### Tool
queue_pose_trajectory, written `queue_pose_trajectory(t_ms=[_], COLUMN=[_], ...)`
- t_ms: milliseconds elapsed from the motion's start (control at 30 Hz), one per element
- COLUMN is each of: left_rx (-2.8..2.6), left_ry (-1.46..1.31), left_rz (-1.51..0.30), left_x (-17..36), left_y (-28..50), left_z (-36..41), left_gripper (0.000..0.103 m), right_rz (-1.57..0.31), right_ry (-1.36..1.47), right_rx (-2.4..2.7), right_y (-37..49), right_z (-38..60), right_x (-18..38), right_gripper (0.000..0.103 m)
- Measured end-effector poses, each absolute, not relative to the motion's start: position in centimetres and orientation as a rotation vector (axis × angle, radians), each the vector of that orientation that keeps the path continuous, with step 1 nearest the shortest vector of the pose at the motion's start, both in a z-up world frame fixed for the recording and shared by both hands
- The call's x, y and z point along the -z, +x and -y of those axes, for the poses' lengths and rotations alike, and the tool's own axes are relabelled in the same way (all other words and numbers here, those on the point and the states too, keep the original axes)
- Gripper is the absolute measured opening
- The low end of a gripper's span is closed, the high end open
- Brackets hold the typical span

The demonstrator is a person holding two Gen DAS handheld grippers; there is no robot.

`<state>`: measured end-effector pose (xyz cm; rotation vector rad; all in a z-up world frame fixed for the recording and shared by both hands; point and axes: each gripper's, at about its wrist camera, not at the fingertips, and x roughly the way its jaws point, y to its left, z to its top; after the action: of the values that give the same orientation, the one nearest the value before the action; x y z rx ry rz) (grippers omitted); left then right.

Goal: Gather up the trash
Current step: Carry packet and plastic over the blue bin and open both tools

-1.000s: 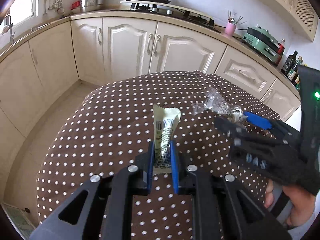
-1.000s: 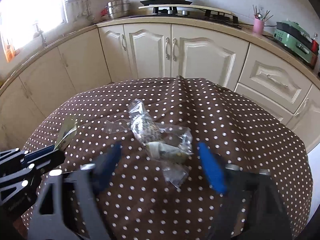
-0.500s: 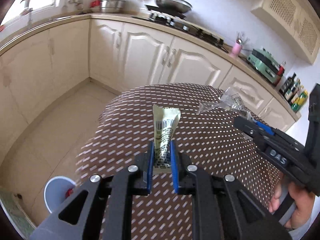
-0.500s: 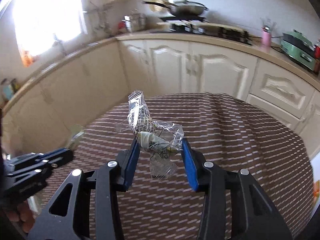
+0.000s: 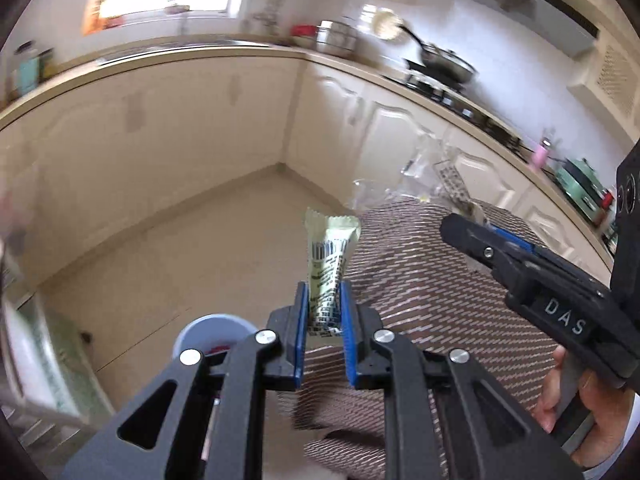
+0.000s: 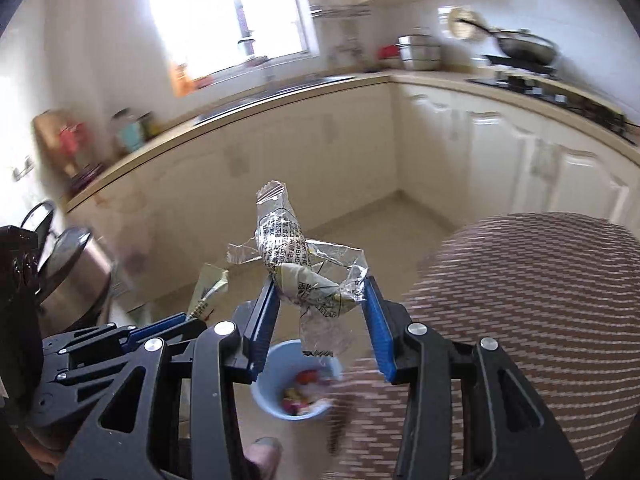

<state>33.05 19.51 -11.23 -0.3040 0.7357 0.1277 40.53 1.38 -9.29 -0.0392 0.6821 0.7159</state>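
Above bin (image 6: 296, 380) | left hand-held gripper (image 5: 323, 312) clamps wrapper (image 5: 328, 264) — right hand-held gripper (image 6: 318, 312) grips, seemingly, crumpled plastic (image 6: 304, 268)

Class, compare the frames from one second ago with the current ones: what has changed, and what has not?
The right tool closed on the clear crumpled wrapper and lifted it off the table. Both tools swung left, over the floor toward the blue bin. Unchanged: the left tool still grips the pale green wrapper.

I see a pale green wrapper (image 5: 326, 268), barcode side up, upright, pinched off the bench. Crumpled clear wrapper (image 6: 304, 276) held above blue bin (image 6: 294, 384) holding scraps.
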Motion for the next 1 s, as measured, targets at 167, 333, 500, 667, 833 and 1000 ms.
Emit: queue_pose_trajectory(t_ms=[167, 333, 500, 667, 833, 1000], left_rx=[-0.218, -0.279, -0.305, -0.301, -0.292, -0.260], left_ry=[-0.359, -0.391, -0.454, -0.490, -0.500, -0.515], left_rz=[-0.752, -0.799, -0.862, -0.943, -1.026, -1.069], left_x=[13.0, 16.4, 20.7, 25.0, 29.0, 31.7], left_y=[29.0, 27.4, 27.9, 30.4, 33.6, 37.1], left_z=[-25.8, -29.9, -32.9, -34.8, -35.4, -35.5], left_gripper=[0.015, 0.015, 0.015, 0.015, 0.015, 0.015], right_rz=[-0.746, -0.815, -0.858, -0.897, -0.928, -0.938], right_ry=[-0.089, -0.136, -0.195, -0.214, -0.178, -0.167], right_rx=[-0.797, -0.830, -0.820, -0.782, -0.732, -0.684], right_y=[38.2, 36.2, 36.1, 38.1, 40.5, 42.2], right_z=[-8.7, -13.4, -16.0, -17.5, -16.8, -16.4], right_x=[12.1, 16.1, 19.3, 22.2, 24.7, 26.1], right_gripper=[0.040, 0.040, 0.040, 0.040, 0.040, 0.040])
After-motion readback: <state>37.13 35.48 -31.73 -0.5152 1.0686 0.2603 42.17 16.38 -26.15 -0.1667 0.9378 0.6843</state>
